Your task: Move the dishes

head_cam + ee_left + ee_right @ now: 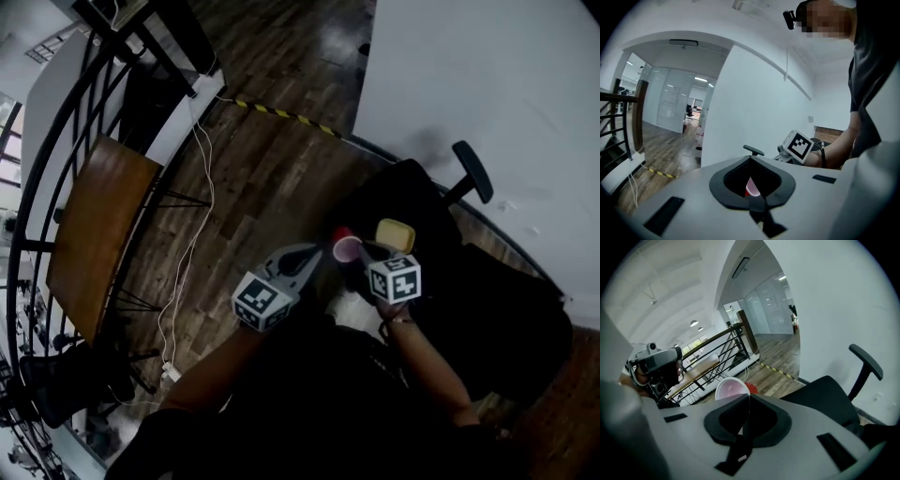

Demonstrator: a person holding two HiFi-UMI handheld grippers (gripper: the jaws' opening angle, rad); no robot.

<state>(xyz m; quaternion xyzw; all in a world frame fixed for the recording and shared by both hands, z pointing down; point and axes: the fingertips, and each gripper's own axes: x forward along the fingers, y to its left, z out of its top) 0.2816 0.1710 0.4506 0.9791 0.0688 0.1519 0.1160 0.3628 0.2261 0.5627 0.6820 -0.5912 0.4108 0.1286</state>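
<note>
Jaws tight on pink cup (pixel 345 247) (L gripper (pixel 317 254)); R gripper (pixel 367 250) together, empty.

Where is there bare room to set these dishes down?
The wooden tabletop left of the white cable looks bare. So does the floor between that cable and the office chair. It is crowded around the cup over the chair.

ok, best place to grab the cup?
Probably the rim of the cup: one jaw inside and one outside, pinching the thin wall. Its open mouth is turned toward the right gripper, so coming in from that side looks easiest. I can't tell what the cup rests on.
</note>
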